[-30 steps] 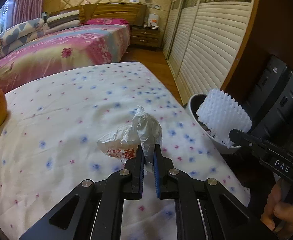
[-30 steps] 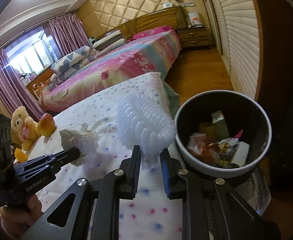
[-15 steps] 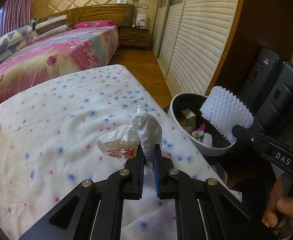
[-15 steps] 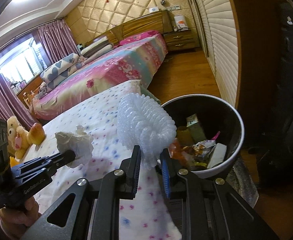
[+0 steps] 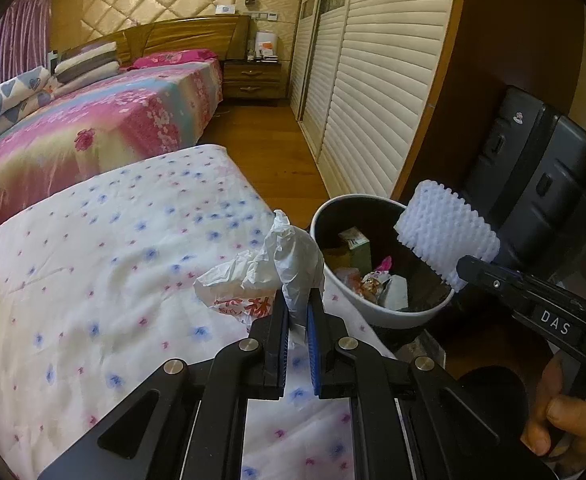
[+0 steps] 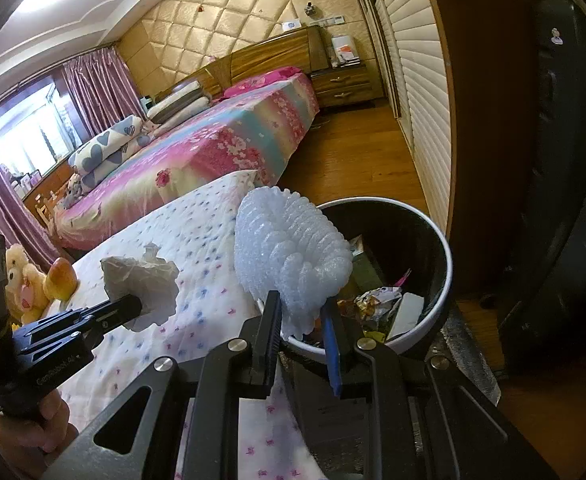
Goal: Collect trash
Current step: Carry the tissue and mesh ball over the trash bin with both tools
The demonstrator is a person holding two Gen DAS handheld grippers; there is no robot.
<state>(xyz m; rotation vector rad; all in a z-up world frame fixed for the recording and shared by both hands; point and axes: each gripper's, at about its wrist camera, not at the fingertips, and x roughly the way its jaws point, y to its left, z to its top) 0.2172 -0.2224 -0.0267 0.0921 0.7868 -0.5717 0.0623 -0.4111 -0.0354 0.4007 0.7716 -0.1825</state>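
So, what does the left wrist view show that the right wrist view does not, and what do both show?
Only the left wrist view shows red print on the crumpled plastic bag and the right hand on its handle. Only the right wrist view shows the teddy bear, the curtained window and the left hand. Both show the trash bin, the white foam net, the left gripper shut on the bag and the right gripper shut on the net.

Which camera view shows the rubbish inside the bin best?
The left wrist view: the bin stands open, its rubbish unblocked. In the right wrist view the foam net held in the right gripper hides part of it.
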